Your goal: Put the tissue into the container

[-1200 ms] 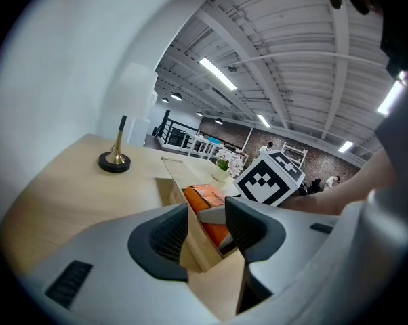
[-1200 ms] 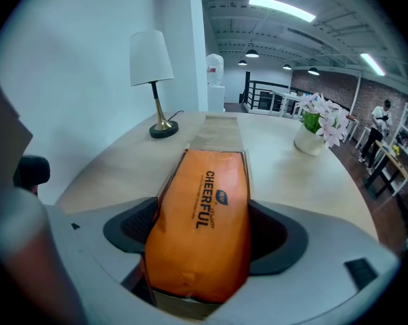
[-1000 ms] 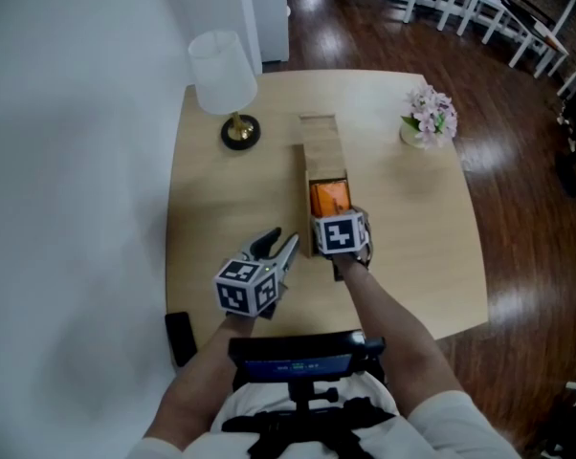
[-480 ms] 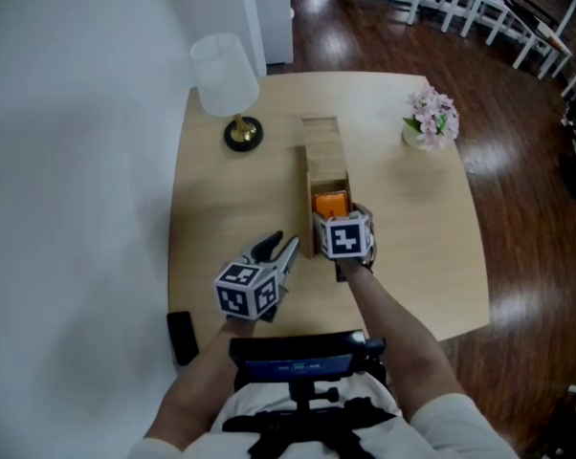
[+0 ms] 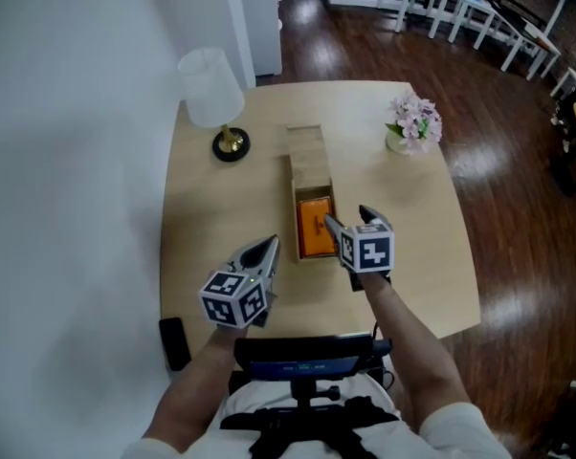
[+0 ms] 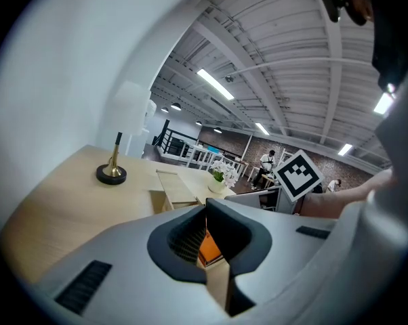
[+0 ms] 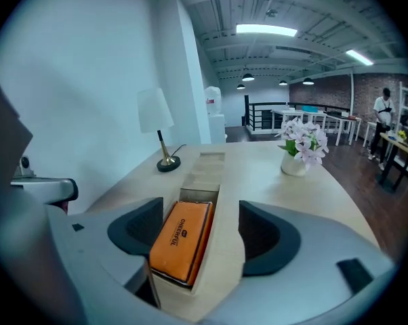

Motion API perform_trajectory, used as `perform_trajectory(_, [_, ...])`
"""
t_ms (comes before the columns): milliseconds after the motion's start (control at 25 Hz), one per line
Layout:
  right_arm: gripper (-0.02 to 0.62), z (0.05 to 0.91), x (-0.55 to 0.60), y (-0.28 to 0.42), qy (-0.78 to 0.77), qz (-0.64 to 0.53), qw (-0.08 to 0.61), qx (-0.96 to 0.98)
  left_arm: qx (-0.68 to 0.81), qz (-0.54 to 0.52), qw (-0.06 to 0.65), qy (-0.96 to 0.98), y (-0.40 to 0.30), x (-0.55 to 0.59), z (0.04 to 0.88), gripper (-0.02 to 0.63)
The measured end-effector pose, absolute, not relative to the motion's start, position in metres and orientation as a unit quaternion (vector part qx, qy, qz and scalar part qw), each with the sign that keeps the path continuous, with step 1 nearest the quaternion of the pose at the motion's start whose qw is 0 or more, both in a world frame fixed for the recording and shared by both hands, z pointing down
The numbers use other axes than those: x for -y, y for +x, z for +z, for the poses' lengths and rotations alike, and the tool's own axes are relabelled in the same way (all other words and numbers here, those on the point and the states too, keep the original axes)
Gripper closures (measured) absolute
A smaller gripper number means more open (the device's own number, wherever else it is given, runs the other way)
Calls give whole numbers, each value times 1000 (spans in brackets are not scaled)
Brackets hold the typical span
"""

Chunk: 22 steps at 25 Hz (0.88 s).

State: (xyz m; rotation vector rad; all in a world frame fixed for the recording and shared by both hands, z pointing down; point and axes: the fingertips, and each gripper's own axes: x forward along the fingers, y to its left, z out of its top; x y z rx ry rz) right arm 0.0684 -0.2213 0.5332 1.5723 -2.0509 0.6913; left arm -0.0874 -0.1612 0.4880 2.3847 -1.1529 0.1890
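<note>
The orange tissue pack (image 5: 316, 228) (image 7: 180, 239) lies flat in the near end of the long wooden container (image 5: 305, 165) (image 7: 226, 229) at the table's middle. My right gripper (image 5: 348, 220) (image 7: 202, 232) hovers above and just right of that end, open; its jaws have just been closing a little with nothing touching the pads. My left gripper (image 5: 269, 248) (image 6: 206, 212) is left of the box above the tabletop. Its jaws have just been closing and now stand shut on nothing. Through their slit a sliver of the orange pack (image 6: 209, 249) shows.
A white-shaded lamp (image 5: 210, 89) on a brass foot stands at the table's back left. A vase of pink flowers (image 5: 412, 122) is at the back right. The light wood table (image 5: 221, 199) has a white wall to its left. A black object (image 5: 173, 342) sits by the front left corner.
The right gripper has lifted off the box's near end toward the right, uncovering the tissue pack in the box. The left gripper's jaws went from open to shut and rose slightly.
</note>
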Motion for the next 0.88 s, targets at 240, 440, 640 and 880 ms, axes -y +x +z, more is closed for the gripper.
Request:
perform_trajectory(240, [374, 505, 202, 93, 567, 250, 197, 759, 418, 49, 230, 877, -74, 154, 464, 606])
perform_trajectory(440, [416, 485, 190, 107, 558, 249, 166, 774, 427, 40, 223, 875, -66, 149, 455, 606])
perform_trajectory(640, [479, 471, 177, 111, 541, 245, 158, 789, 440, 47, 223, 869, -64, 142, 454, 606])
perform_trajectory(880, [568, 457, 165, 110, 515, 233, 156, 810, 447, 45, 220, 866, -61, 135, 450, 606])
